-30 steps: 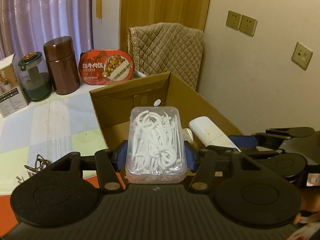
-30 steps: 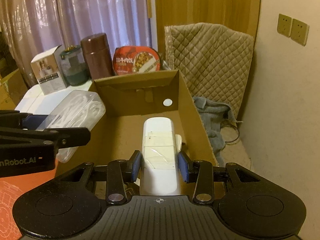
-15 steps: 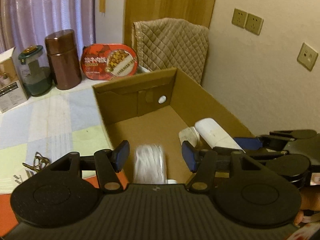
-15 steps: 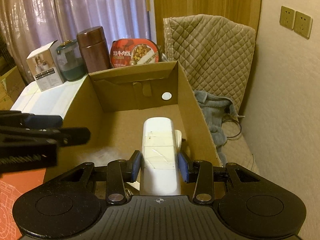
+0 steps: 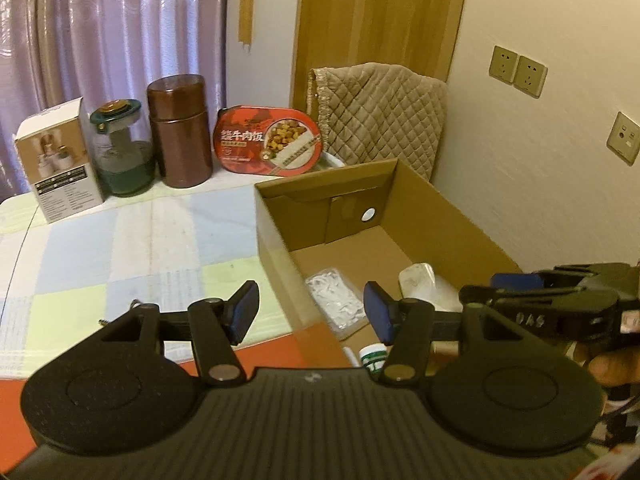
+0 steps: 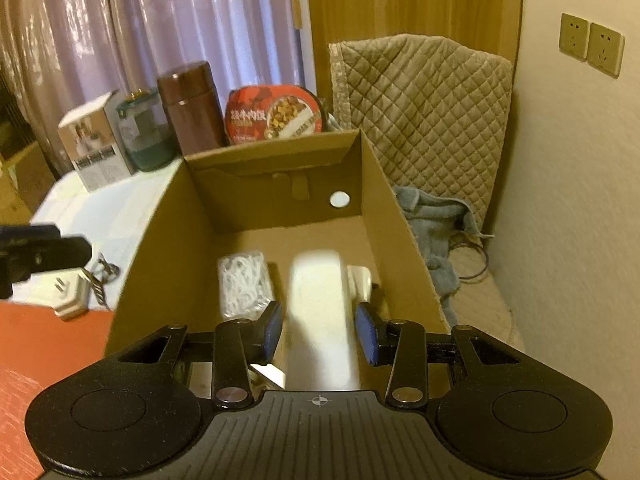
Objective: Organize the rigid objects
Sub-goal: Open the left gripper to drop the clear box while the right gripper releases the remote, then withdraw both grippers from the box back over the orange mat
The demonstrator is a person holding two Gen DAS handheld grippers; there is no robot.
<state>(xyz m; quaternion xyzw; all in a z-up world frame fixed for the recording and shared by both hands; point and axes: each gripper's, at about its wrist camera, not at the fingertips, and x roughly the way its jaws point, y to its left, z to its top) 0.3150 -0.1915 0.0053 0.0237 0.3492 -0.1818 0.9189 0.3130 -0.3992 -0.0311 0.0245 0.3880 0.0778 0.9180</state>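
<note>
Floss-pick case (image 6: 244,284) lies flat on the floor of the cardboard box (image 6: 384,200), left half, near the front. White plastic block (image 6: 320,308) is beside it, blurred, between the pads of the right tool (image 6: 318,334). A sliver of gap shows on each side, so the pads look just off it; the right jaws have just been opening. Whether the block has reached the box floor cannot be told.

Left tool (image 5: 310,316) is empty, jaws apart, hanging over the near left wall of the box, above the bench (image 5: 120,248).

Risks, as judgement:
- The block, let go from a tilt, may bounce onto the case or the small white item (image 6: 360,280) behind it.
- The two tools sit close together at the box front; a careless withdrawal could knock one against the other or catch the box wall and shift the box.
- Plug and cable (image 6: 74,296) lie loose by the box and could snag.
</note>
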